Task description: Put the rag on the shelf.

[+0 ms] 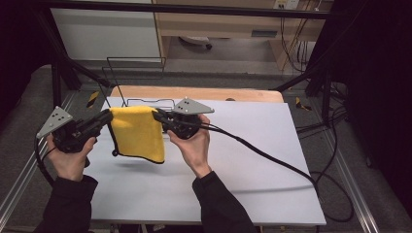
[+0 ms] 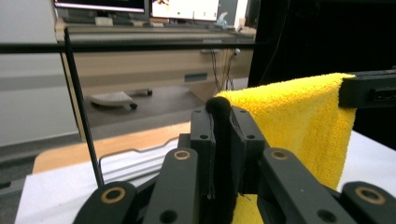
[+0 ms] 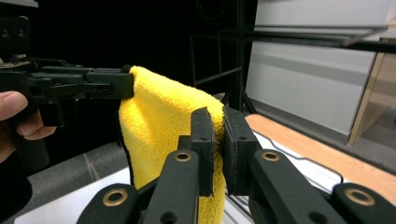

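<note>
Cloth: yellow towel (image 1: 137, 132), hanging above the white table (image 1: 252, 160), stretched between both grippers.
Left gripper (image 1: 108, 116): jaws pinching the towel's left top corner.
Right gripper (image 1: 158, 115): jaws pinching the right top corner.
High view: wire rack (image 1: 133, 77) behind the towel.
Left gripper view: monitors (image 2: 140, 5) on a far desk.

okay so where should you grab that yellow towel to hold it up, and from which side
Grip its top edge at the two corners, one gripper from each side. The towel is limp cloth hanging folded above the table, so only the top fold carries it. The left gripper and right gripper pinch it there now, jaws closed.
</note>
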The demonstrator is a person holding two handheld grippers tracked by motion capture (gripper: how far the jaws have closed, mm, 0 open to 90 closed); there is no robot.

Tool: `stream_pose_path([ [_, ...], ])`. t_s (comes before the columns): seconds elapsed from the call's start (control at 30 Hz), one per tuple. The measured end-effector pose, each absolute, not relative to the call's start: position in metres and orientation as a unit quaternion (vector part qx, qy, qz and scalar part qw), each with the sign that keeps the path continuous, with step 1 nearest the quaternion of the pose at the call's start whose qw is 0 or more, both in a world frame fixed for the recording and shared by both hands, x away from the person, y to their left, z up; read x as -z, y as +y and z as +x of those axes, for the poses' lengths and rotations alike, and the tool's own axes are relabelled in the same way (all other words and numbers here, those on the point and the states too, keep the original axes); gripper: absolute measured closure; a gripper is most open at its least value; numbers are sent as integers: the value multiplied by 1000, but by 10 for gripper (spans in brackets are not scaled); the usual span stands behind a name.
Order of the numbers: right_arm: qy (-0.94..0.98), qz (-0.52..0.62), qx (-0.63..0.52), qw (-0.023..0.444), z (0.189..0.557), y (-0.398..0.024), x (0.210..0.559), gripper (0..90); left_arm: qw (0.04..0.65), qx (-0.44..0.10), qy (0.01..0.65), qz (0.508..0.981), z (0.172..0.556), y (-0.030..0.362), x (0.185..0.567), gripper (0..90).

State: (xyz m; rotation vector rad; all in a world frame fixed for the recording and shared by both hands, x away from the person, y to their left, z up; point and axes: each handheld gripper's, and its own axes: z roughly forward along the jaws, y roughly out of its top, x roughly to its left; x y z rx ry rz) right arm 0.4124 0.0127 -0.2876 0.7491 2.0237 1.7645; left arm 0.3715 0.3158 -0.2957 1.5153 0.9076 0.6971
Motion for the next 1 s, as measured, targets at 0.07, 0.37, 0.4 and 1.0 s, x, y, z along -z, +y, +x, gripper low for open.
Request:
stream_pose_path([
  [0.07, 712, 262, -627, 180, 413, 14, 284, 842, 585, -303, 386, 645, 372, 317, 292, 807],
  [0.37, 699, 254, -639, 196, 416, 16, 265, 841, 602, -320, 384, 623, 378, 317, 274, 806],
  [0.4, 696, 254, -642, 198, 417, 16, 263, 841, 603, -321, 383, 622, 379, 316, 273, 807],
  [1.0, 664, 249, -669, 222, 426, 20, 228, 841, 628, -347, 377, 586, 392, 311, 241, 807],
])
